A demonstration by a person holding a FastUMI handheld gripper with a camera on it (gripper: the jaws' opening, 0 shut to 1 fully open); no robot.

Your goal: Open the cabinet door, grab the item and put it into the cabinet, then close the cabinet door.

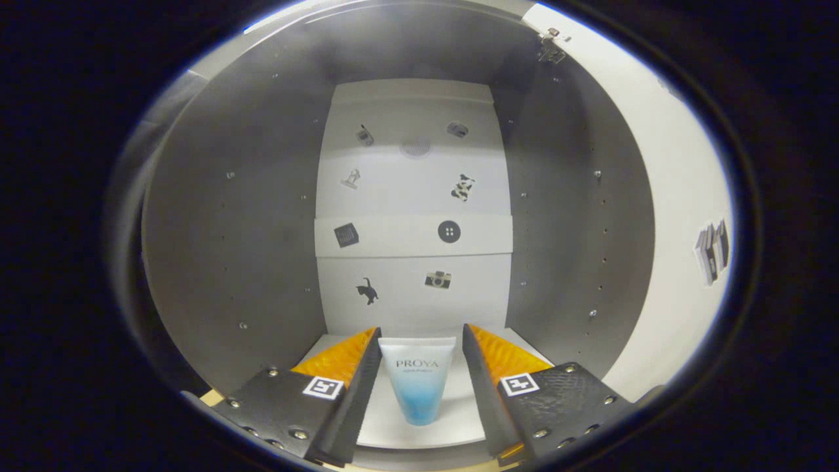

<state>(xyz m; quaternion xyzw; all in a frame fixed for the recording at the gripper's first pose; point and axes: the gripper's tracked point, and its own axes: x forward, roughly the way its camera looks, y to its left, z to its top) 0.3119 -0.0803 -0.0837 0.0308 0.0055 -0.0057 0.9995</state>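
The tongs [420,341] are reaching into the open cabinet [229,216], and between their two fingers stands a small tube [418,380], white at its flat crimped top and fading to blue at the narrower lower end, which points back toward the hand. The fingers flank the tube closely on either side; the left one seems to touch its upper corner, while a thin gap shows on the right, so I cannot tell whether they are pinching it or have eased off. The tube sits over the cabinet's pale bottom shelf [406,429], though whether it rests on it I cannot say. Beyond the fingertips rises the white back panel [413,190], dotted with small stickers: a cat, a camera, a button, a cow-patterned shape and a few others. A higher shelf [393,237] crosses the panel edge-on. Grey side walls with rows of peg holes close in left and right, and the door [662,216] stands swung open to the right, its hinge [549,46] visible at the top.
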